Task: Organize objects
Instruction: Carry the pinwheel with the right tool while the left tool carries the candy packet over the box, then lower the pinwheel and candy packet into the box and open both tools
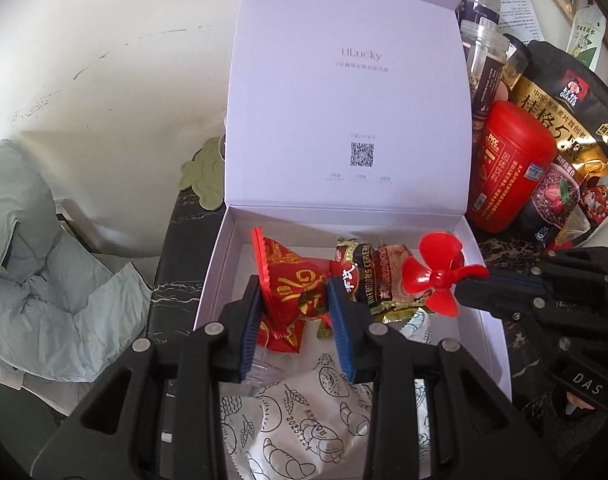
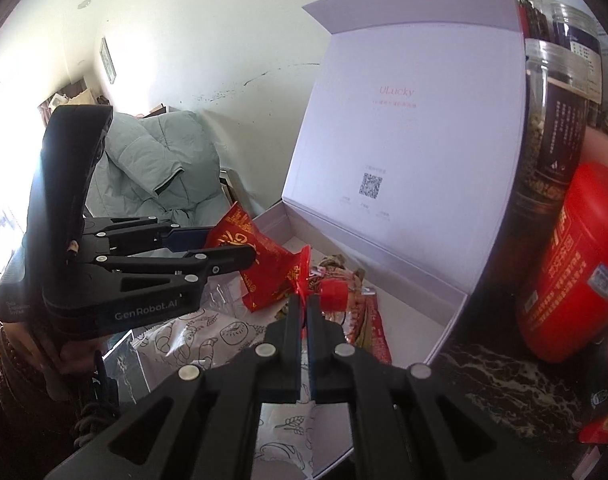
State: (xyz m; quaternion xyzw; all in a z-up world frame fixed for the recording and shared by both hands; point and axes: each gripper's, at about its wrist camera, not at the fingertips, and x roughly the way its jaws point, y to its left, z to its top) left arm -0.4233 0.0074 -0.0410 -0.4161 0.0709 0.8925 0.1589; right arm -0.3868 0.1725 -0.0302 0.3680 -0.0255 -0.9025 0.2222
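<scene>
Left gripper (image 1: pixel 294 304): jaws clamped on red snack packet (image 1: pixel 292 280), above near left of open white box (image 1: pixel 492 300). Right gripper (image 2: pixel 303 308): jaws together on red propeller (image 1: pixel 436 276), over box's right side.

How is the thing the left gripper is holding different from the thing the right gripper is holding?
The left gripper pinches a red snack packet, a crinkly wrapper with gold print. The right gripper pinches a red propeller, hard smooth plastic with no print. The packet is a puffy pouch; the propeller has rounded blades around a hub. The left jaws stand apart around the packet; the right jaws are almost together on a thin blade. Both are red and held over the open white box.
</scene>
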